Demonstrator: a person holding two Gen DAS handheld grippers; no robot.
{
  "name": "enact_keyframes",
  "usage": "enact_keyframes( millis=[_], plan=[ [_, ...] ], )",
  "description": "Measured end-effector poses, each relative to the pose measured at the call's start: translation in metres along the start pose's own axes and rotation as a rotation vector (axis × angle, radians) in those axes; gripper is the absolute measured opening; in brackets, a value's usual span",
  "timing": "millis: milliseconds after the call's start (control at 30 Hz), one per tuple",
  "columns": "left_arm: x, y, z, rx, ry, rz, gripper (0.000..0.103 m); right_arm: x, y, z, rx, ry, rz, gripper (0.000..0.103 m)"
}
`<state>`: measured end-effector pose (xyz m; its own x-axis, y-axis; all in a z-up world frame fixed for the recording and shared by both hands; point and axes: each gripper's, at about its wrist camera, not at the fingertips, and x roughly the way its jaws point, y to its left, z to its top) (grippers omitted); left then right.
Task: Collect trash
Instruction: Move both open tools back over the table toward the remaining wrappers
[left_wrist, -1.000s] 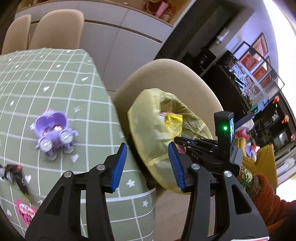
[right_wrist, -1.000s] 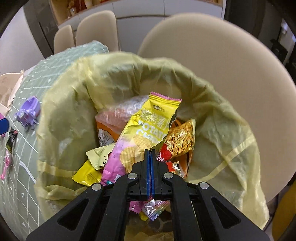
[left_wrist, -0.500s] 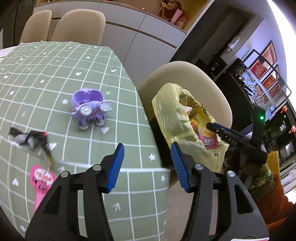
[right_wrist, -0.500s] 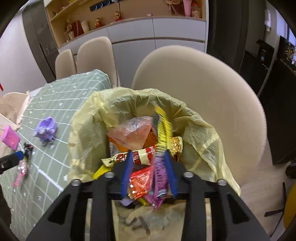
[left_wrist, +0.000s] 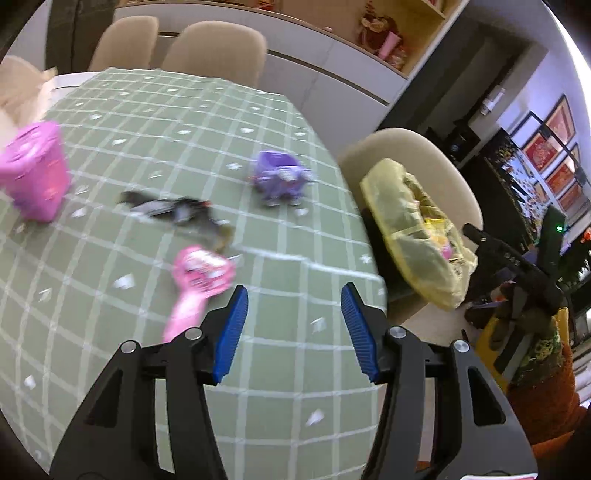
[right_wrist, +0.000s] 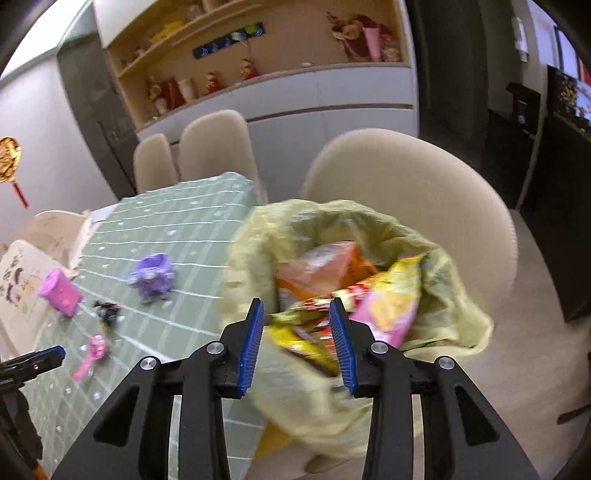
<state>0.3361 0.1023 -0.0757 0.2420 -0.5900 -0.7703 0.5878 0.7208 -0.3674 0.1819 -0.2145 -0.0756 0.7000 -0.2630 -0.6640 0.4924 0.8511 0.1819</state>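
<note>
A yellow trash bag (right_wrist: 436, 317) stands open on a beige chair (right_wrist: 424, 192), filled with snack wrappers (right_wrist: 388, 299). My right gripper (right_wrist: 296, 302) hovers open just above the bag's near rim, with nothing between its fingers. My left gripper (left_wrist: 294, 288) is open and empty over the green checked tablecloth (left_wrist: 147, 122). A pink wrapper (left_wrist: 201, 280) lies just ahead and left of its left finger. A crumpled black wrapper (left_wrist: 173, 210) lies farther out. The bag (left_wrist: 413, 243) sits off the table's right edge, with the right gripper's body (left_wrist: 509, 258) beside it.
A purple toy (left_wrist: 280, 177) and a pink box (left_wrist: 35, 177) stand on the table, also seen as the toy (right_wrist: 153, 275) and the box (right_wrist: 59, 291). More beige chairs (left_wrist: 214, 51) stand at the far side. Cabinets and shelves line the back wall.
My right gripper opened, dropped the yellow chip packet into the bag and pulled up and back. My left gripper swung left from the bag to over the table, toward the pink wrapper.
</note>
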Motion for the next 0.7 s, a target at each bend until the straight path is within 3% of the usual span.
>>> enact_keyframes(
  millis=[333,700],
  plan=[
    [-0.035,0.058,-0.021,-0.028,0.005,0.1,0.051,0.017,0.104,-0.024,-0.112,0.037,0.142,0.035],
    [-0.044,0.082,-0.023,0.026,0.005,0.103,0.051,0.061,0.203,-0.069,-0.129,0.157,0.209,0.036]
  ],
)
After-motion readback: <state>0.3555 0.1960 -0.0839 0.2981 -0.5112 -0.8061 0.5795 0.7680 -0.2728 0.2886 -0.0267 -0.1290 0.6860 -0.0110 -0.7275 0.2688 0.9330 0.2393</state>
